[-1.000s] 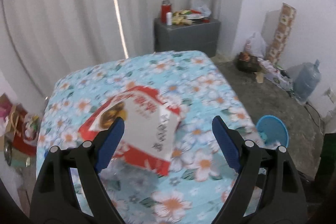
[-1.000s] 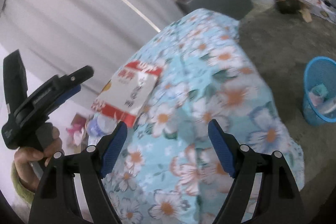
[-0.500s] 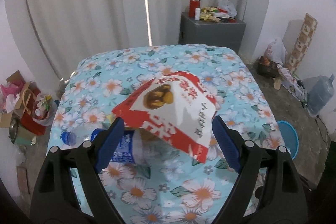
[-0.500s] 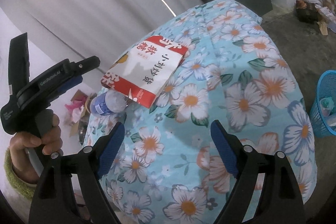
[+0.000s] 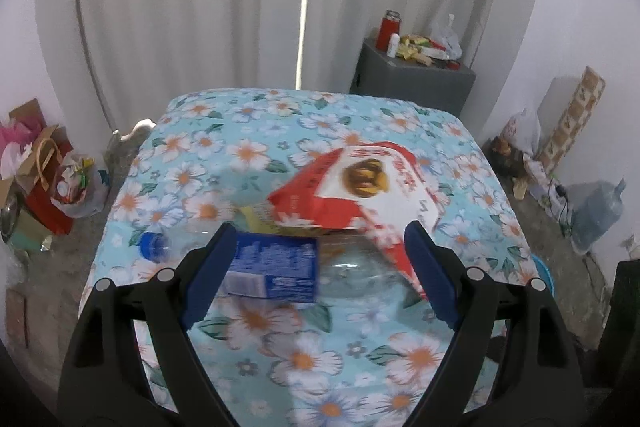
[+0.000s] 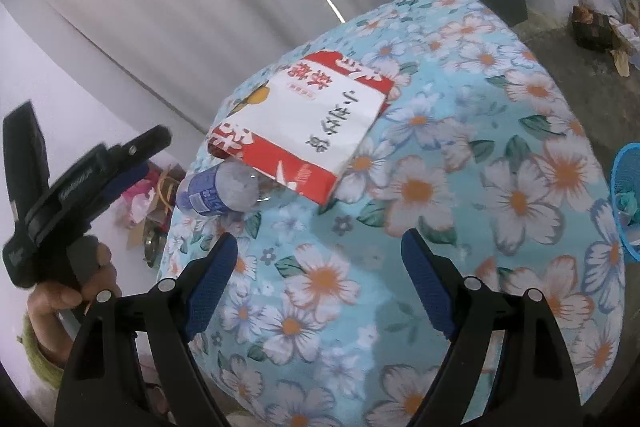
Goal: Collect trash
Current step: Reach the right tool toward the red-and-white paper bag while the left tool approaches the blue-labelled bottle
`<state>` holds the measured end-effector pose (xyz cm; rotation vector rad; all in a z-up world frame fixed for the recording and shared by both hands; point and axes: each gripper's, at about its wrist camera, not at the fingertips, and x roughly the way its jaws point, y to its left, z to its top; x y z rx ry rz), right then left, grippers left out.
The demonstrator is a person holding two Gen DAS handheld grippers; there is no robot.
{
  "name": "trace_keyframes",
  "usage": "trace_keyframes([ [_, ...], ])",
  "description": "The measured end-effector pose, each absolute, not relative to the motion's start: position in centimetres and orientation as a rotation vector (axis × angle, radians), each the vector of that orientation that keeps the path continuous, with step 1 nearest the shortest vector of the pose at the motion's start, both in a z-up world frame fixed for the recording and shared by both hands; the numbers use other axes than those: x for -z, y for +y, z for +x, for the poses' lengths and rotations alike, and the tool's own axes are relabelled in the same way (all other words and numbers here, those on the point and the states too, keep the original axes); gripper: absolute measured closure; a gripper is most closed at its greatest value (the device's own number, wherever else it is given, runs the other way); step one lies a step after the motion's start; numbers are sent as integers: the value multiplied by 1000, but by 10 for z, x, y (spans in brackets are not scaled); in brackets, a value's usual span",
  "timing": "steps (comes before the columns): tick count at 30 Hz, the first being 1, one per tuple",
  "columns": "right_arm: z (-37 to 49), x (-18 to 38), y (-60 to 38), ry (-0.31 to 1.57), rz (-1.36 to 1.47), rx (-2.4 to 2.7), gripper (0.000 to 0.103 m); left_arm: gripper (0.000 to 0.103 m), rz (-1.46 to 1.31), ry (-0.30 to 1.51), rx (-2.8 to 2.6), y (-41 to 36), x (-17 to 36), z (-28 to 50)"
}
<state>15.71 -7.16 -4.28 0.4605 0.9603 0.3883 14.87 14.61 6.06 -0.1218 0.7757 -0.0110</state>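
Where the floral cloth covers the table (image 5: 256,155), we list two pieces of trash near its left edge: a clear bottle (image 5: 280,267) with a blue label and blue cap, lying on its side, and a red-and-white bag (image 5: 372,195) lying across the bottle's base end, one end propped up on it. In the right wrist view the same bag (image 6: 304,123) and bottle (image 6: 218,191) sit beside that edge, touching each other.

Left gripper (image 5: 316,263): we hold it over the bottle, its blue fingers (image 5: 208,271) spread wide, the label showing between them; we cannot tell if they touch anything. Seen from the right, the left gripper (image 6: 136,163) is off the table's left edge, gripped by a hand (image 6: 76,287) in a green sleeve.

Right gripper (image 6: 316,279): fingers (image 6: 210,283) spread wide, nothing between them but bare cloth, well short of the bag.

Also noted: a blue basket (image 6: 626,203) on the floor past the table's right edge, with some litter inside; a grey cabinet (image 5: 412,83) behind the table's far edge, carrying a red flask (image 5: 386,31) and packets; white curtains (image 5: 200,7).
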Motion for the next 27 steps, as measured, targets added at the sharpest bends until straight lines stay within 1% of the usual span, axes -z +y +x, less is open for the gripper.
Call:
trace_keyframes([
  [8, 167, 40, -21, 997, 402, -425, 21, 21, -198, 729, -3, 207, -49, 133],
  [12, 164, 39, -9, 982, 408, -492, 21, 21, -210, 708, 1, 228, -41, 127],
  [17, 159, 45, -31, 981, 381, -497, 21, 21, -235, 687, 39, 241, -33, 119],
  [23, 171, 50, -71, 1000, 483, -422, 21, 21, -190, 660, 90, 235, -17, 111],
  [27, 179, 48, -84, 977, 559, -421, 22, 21, -164, 646, 143, 224, -11, 106],
])
